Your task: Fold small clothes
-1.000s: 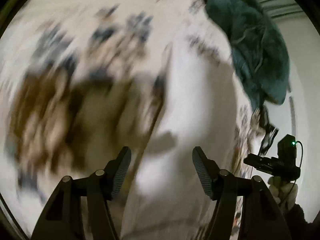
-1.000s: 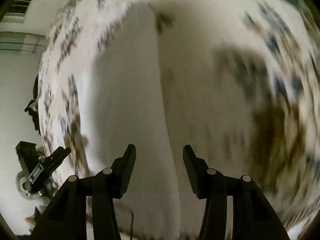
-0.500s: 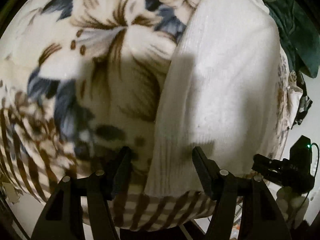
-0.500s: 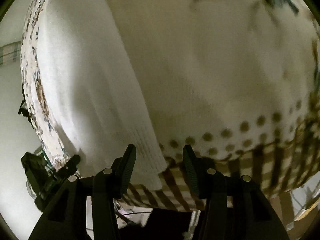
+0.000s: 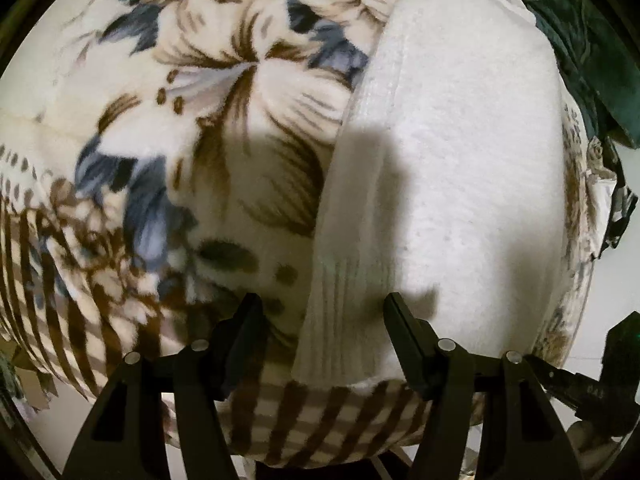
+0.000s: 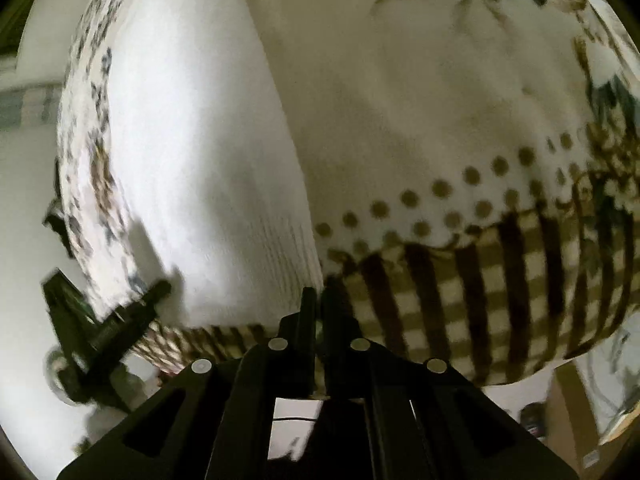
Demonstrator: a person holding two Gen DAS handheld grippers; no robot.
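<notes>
A white knit garment (image 5: 460, 168) lies flat on a floral blanket (image 5: 200, 120) that has a brown checked border. My left gripper (image 5: 324, 320) is open and points steeply down. The garment's ribbed near-left corner lies between its fingers, which stand apart from the cloth. In the right wrist view the same garment (image 6: 200, 160) fills the left half. My right gripper (image 6: 318, 300) has its jaws together right on the ribbed near-right corner, pinching the hem. Each view catches the other gripper at its side: the right gripper (image 5: 592, 380) and the left gripper (image 6: 104, 320).
A dark green cloth (image 5: 580, 40) lies heaped beyond the garment's far right end. The blanket's checked border (image 6: 480, 300) hangs over the near edge, with pale floor below it. Dots and flowers pattern the blanket to the right of the garment.
Both grippers swept across the blanket to the garment's near hem and came lower. The right jaws went from apart to shut at the corner. The left jaws kept their width.
</notes>
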